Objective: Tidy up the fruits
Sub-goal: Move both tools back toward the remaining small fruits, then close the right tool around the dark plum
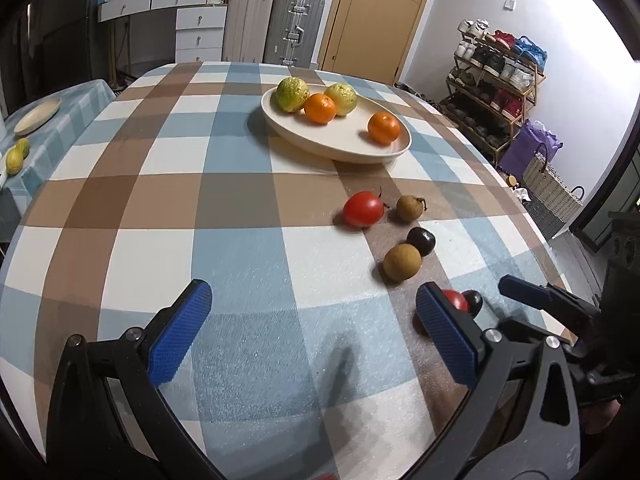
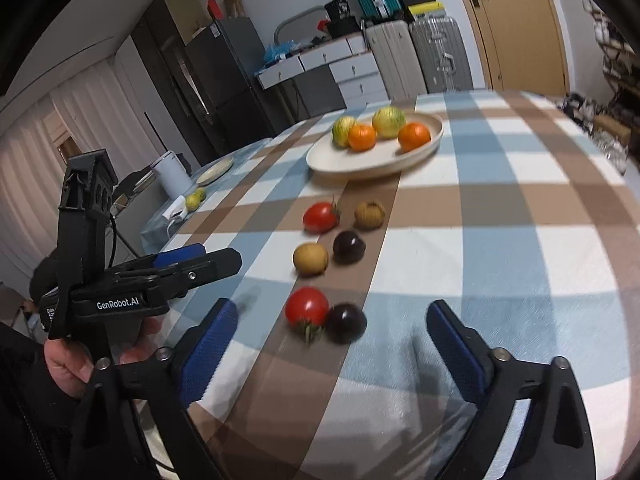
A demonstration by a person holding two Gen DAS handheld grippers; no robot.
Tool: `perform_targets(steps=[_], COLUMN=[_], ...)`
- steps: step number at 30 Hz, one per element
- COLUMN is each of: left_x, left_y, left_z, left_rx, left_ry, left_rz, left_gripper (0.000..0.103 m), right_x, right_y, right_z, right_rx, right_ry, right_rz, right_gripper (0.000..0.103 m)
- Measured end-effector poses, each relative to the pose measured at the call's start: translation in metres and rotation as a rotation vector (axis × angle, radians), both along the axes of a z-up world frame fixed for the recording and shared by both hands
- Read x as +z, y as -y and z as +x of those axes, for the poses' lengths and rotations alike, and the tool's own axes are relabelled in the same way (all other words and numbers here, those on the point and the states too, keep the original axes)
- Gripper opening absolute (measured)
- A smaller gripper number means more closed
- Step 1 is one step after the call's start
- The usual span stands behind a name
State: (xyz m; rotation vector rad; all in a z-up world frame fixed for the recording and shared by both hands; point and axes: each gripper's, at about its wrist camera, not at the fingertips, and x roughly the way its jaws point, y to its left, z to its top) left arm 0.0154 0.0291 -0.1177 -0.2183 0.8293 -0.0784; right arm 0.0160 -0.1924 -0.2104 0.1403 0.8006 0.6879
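Note:
A cream plate (image 1: 336, 148) (image 2: 360, 168) on the checked table holds two green-yellow fruits and two oranges. Nearer lie a red tomato (image 2: 320, 217), two brown fruits (image 2: 369, 215) (image 2: 310, 258) and a dark fruit (image 2: 349, 246). Closest are another red tomato (image 2: 307, 307) and a dark fruit (image 2: 346, 323), touching each other. My right gripper (image 2: 334, 312) is open, and this pair sits just ahead between its blue pads. My left gripper (image 1: 314, 288) is open over bare cloth to the left of the fruits; its right finger (image 1: 444, 328) hides part of the near tomato (image 1: 456, 300).
A lower side table on the left carries an empty plate (image 1: 38, 116), yellow-green fruits (image 1: 16, 158) and a white kettle (image 2: 172, 178). Suitcases, drawers and a door stand behind. A shoe rack (image 1: 496, 80) and baskets line the right wall past the table edge.

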Motion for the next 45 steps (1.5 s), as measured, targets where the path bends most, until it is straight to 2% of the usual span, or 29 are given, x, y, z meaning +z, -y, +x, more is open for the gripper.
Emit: perform_targets(steps=[4,6,9,11,15,22,29,33,43,45], left_x=[0.001,0.001,0.003,0.003,0.003,0.002,-0.001,-0.004,-0.007,-0.007], left_y=[-0.002,-0.003,-0.003,-0.003,-0.004,-0.007,-0.011,-0.012,-0.011,-0.011], left_z=[0.000,0.001,0.001,0.001,0.002,0.005,0.008,0.011,0.014,0.015], left_rx=[0.002,0.001,0.000,0.001,0.004,0.006,0.010,0.013,0.007,0.006], left_ry=[0.004,0.007,0.008,0.008,0.006,0.005,-0.006,-0.016,-0.017,-0.019], left_rz=[-0.004,-0.003,-0.003,-0.003,-0.004,-0.004,-0.005,-0.011,-0.010,-0.012], left_gripper=[0.102,0.102,0.102,0.102,0.102,0.102,0.102,0.102,0.102,0.102], right_x=[-0.007,-0.010,-0.011,-0.011,-0.012,-0.011,0.001,-0.003,-0.008,-0.010], right_y=[-0.003,-0.006,-0.012,-0.016,-0.018,-0.026,-0.016,-0.022,-0.024,-0.022], right_z=[0.000,0.000,-0.001,0.001,0.006,0.013,0.024,0.028,0.039,0.043], right_rx=[0.038,0.059,0.089,0.088,0.101,0.143,0.123,0.109,0.071,0.061], right_ry=[-0.015,-0.015,0.011,0.033,0.037,0.049,0.031,0.032,-0.027,-0.062], right_rz=[-0.033,-0.054,-0.131,-0.203,-0.245,-0.267,-0.163,-0.209,-0.147,-0.110], right_gripper=[0.079,0.070,0.058,0.053,0.043,0.040,0.040,0.040,0.037,0.036])
